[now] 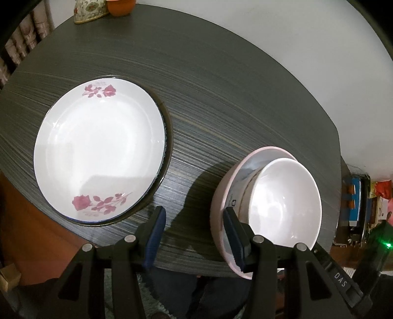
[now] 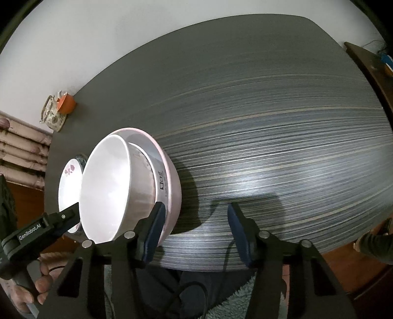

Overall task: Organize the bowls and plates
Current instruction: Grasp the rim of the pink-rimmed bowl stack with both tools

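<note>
Dark table (image 1: 221,98); orange cup (image 1: 120,7) far corner.

Black grippers (image 2: 194,233), navy-padded fingers (image 2: 154,230), "GenRobot.AI" marking.

Two stacked plates (image 1: 98,152), two nested bowls (image 1: 282,201), one orange cup (image 1: 120,7), one table (image 1: 221,86).

"GenRobot.AI" – left claw (image 2: 73,216) body; "DAS" – right claw (image 1: 316,247) arm
</note>
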Tool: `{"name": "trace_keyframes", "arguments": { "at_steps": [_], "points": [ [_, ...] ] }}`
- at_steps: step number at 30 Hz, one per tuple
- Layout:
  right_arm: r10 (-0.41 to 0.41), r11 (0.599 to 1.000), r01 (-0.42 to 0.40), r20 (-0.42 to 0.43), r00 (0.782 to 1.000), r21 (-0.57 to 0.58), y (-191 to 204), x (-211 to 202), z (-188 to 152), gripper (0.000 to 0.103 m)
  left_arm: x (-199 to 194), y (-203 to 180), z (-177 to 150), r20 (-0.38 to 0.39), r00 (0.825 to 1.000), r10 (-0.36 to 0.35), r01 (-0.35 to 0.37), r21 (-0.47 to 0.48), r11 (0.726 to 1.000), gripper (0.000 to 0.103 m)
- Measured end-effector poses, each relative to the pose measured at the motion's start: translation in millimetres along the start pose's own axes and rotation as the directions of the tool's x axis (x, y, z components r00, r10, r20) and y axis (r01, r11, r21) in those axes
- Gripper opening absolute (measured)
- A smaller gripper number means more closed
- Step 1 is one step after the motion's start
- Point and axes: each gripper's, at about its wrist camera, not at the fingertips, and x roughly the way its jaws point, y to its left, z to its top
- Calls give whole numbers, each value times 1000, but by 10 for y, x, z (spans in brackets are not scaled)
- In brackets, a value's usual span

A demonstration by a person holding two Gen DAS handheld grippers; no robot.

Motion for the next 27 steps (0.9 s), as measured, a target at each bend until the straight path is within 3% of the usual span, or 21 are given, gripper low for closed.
{"name": "trace_keyframes", "arguments": {
  "at_steps": [7, 22, 27],
  "points": [
    [-2, 1000, 2, -13, 1000, -17, 35, 68, 46, 43, 93, -1, 53, -19, 1000, 11, -11, -11, 1000, 50],
    [-24, 999, 23, -39, 999, -25, 80, 250, 127, 43, 258, -28, 155, -26, 999, 42, -41, 22, 999, 47],
    [-15, 1000, 14, -45, 999, -17, 73, 271, 159, 42, 246, -102, 171, -4, 1000, 17, -17, 64, 998, 24]
  ]
}}
